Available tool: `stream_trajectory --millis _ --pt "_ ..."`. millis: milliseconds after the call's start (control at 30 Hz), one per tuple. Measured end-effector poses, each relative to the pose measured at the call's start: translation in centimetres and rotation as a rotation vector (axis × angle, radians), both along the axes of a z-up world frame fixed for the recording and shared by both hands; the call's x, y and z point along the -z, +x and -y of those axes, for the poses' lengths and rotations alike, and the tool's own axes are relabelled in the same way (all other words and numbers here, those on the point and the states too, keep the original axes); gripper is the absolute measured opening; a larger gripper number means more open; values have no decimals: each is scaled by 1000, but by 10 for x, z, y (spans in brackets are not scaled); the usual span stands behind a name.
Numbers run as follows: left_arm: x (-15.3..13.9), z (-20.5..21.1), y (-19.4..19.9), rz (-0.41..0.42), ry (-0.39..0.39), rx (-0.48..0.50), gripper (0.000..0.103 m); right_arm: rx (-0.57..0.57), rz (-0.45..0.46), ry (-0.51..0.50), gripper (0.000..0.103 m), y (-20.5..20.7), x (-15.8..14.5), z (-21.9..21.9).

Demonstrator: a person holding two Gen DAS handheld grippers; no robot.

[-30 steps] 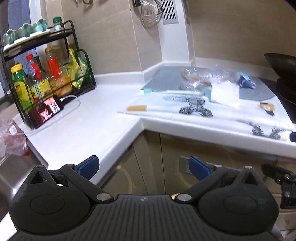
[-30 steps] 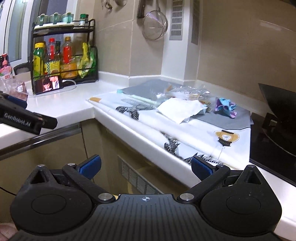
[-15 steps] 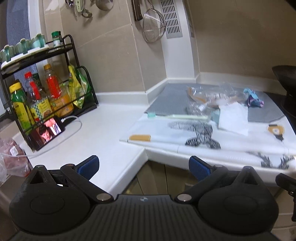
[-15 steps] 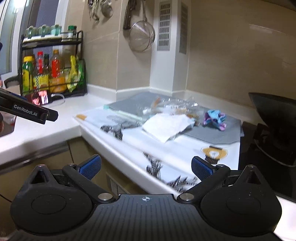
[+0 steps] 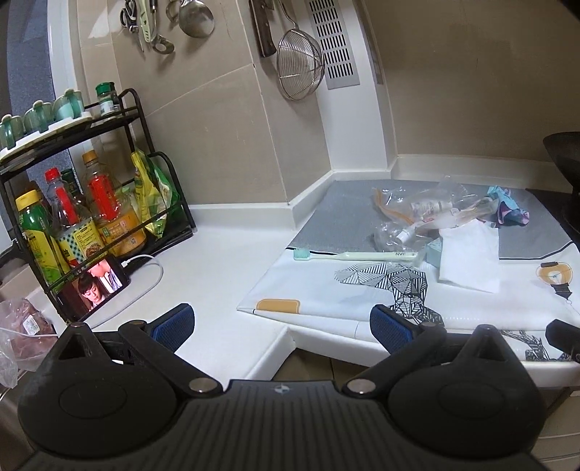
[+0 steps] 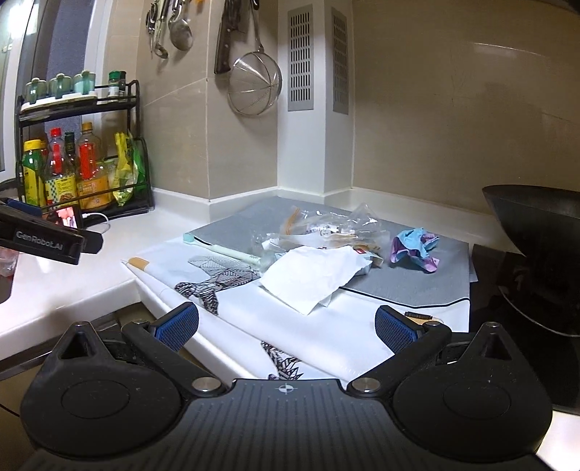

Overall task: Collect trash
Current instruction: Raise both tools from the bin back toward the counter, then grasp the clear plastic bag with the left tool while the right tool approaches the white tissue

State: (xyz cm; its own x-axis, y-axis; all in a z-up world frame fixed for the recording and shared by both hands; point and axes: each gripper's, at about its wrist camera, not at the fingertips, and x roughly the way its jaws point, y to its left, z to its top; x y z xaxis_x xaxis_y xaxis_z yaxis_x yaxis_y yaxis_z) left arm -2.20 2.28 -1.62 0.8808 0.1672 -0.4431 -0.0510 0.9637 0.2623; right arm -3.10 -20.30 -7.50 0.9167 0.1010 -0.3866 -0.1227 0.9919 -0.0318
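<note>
Both the left gripper (image 5: 281,322) and right gripper (image 6: 286,322) hang spread and empty before crumpled white paper (image 6: 311,277) partly covering clear plastic bags (image 6: 326,228).

On the desk (image 6: 90,275): one toothbrush (image 5: 357,256), one white paper sheet (image 6: 313,277), one crumpled blue-purple wrapper (image 6: 415,250), one heap of clear plastic bags (image 6: 326,226), one phone (image 5: 96,286). On the wall: one strainer (image 5: 300,65), one knife (image 5: 261,29).

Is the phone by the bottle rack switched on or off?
On. The phone leans against the rack, its screen lit with a video.
</note>
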Motion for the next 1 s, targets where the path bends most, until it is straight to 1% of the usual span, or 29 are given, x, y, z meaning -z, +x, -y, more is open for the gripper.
stream_trajectory --millis 133,300,433,533,600,800,900,967,1000 --pt "-5 2 13 2 -13 15 103 27 -19 22 103 18 1 6" --pt "-14 7 31 21 -15 25 103 70 -81 128 103 44 5 22" --pt "-19 16 51 9 -8 64 103 80 -125 177 103 69 8 30" --pt "-19 20 63 6 -1 59 103 83 -136 203 103 92 9 34" --pt "-19 20 71 -3 0 62 103 96 -161 227 103 113 14 37" --pt "-10 19 86 -30 -5 56 103 157 -234 345 103 170 37 54" --pt "-6 21 94 -42 4 61 103 161 -233 346 103 190 47 55" --pt "-6 26 101 -41 10 71 103 152 -206 335 103 198 50 53" --pt "-8 29 104 -41 10 76 103 148 -209 331 103 200 50 52"
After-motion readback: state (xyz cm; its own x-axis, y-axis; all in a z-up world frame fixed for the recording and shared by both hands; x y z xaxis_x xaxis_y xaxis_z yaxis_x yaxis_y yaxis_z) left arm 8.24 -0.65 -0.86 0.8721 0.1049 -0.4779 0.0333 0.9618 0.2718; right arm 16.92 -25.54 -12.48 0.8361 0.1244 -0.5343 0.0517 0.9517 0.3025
